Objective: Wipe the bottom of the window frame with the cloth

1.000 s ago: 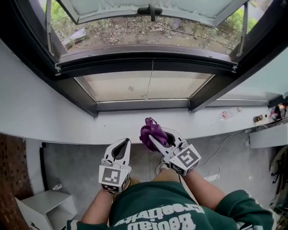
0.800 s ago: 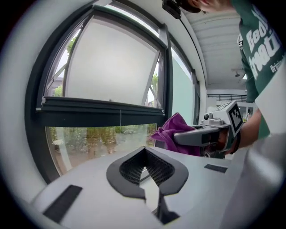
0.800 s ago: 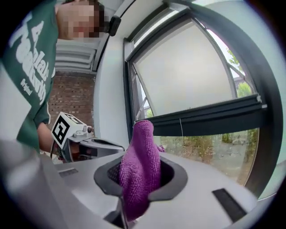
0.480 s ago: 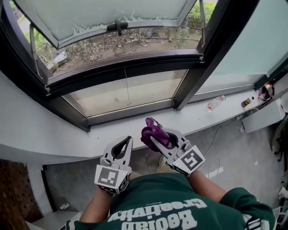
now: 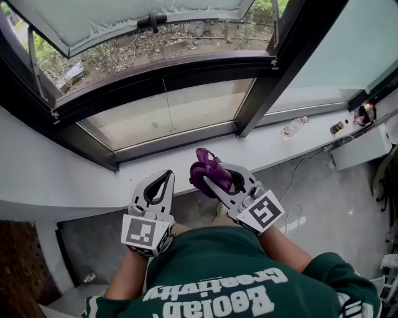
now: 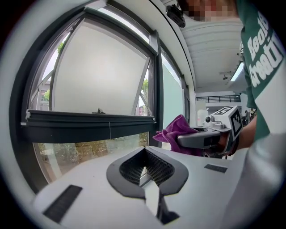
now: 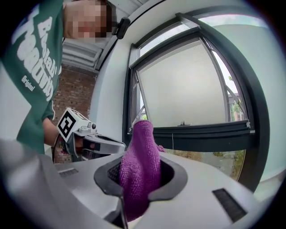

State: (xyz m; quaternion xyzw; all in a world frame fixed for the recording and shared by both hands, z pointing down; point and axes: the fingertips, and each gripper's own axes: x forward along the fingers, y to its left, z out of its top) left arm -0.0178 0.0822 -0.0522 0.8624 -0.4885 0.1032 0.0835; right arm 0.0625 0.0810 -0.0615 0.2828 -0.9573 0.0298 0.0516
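My right gripper (image 5: 208, 178) is shut on a bunched purple cloth (image 5: 204, 168), which sticks up between its jaws (image 7: 139, 167). It hovers over the white sill (image 5: 93, 180), just short of the dark bottom rail of the window frame (image 5: 168, 144). My left gripper (image 5: 165, 178) hangs beside it to the left, shut with nothing in it (image 6: 145, 148). The left gripper view shows the cloth (image 6: 176, 129) and the right gripper (image 6: 210, 136) against the dark frame (image 6: 89, 125). The left gripper (image 7: 89, 144) appears in the right gripper view, left of the cloth.
The upper sash (image 5: 124, 15) is swung outward, its handle (image 5: 151, 20) at the top. A dark mullion (image 5: 273, 74) splits the window on the right. A small bottle (image 5: 292, 128) and other items (image 5: 362, 115) lie on the sill further right. A cable (image 5: 298, 217) trails on the floor.
Both grippers have drifted slightly left and toward the sill as the head turned. The right one stays shut on the cloth; the left stays shut and empty.
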